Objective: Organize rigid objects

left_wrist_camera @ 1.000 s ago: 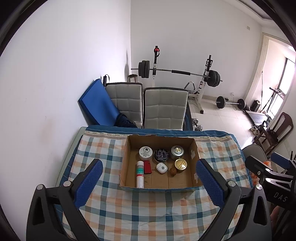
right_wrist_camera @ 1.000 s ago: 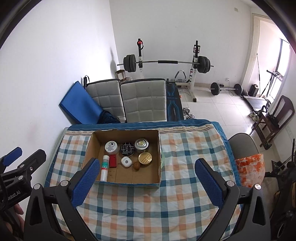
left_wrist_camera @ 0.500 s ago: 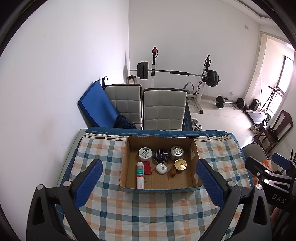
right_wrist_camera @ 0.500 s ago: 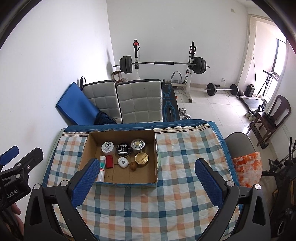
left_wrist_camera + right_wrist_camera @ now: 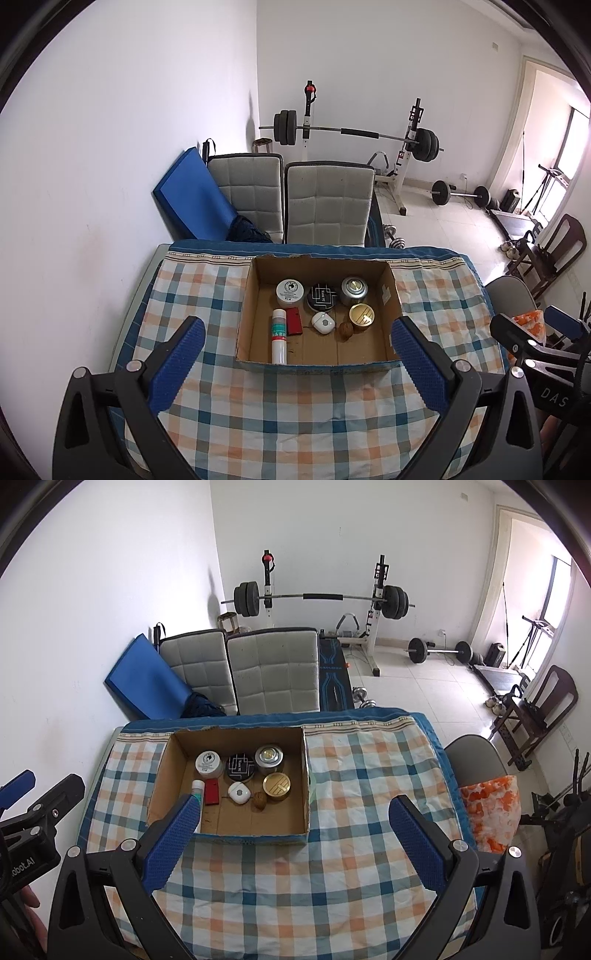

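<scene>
Both tongs hang released and empty above the checked desk [image 5: 295, 413]; the left tongs [image 5: 295, 365] frame the cardboard box [image 5: 391, 295], the right tongs [image 5: 293, 843] sit just right of it; inside lie 3 round tins, a gold tin [image 5: 362, 315], a white bottle [image 5: 279, 336], a red case [image 5: 294, 321], a white pebble-shaped piece [image 5: 323, 323] and a walnut [image 5: 346, 329].

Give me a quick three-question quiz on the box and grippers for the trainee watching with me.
1. True or false: the left gripper holds the white tube.
2. What lies against the white tube's right side in the cardboard box? A) red case B) walnut C) gold-lidded tin
3. How many round tins form the box's back row?

Key: 1 false, both it and the right gripper are open and empty; 2 A; 3 three.
</scene>
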### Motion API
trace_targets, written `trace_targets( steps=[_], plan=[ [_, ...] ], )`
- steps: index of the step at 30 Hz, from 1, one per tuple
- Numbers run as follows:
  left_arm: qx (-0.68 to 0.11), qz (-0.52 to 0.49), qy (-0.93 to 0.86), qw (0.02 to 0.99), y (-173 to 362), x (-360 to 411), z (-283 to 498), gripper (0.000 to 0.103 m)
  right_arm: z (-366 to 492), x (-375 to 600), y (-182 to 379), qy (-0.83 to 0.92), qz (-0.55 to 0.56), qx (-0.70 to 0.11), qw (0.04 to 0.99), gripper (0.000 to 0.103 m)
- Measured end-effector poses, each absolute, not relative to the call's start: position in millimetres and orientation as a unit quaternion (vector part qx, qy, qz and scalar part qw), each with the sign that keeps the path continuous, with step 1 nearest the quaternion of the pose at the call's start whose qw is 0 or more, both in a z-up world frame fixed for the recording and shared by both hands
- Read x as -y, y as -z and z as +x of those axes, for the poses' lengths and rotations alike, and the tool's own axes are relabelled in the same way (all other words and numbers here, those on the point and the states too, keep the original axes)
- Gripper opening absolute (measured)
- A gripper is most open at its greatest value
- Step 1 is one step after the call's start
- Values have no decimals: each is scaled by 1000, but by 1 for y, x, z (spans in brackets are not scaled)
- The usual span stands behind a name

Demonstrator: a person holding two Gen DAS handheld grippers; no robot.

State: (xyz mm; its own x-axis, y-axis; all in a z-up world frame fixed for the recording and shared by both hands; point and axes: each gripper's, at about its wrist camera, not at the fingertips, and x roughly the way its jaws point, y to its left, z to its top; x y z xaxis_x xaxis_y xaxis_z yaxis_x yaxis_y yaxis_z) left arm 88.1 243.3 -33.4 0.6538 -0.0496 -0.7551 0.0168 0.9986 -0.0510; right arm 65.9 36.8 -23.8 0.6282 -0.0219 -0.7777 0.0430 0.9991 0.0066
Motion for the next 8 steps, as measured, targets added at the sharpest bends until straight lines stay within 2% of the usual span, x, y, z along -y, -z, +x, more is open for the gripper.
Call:
trace_targets(
  steps=[8],
  plan=[
    [-415,-19,20,910,34,-243,88,103,65,-32,31,21,16,-435,900,103]
  ],
)
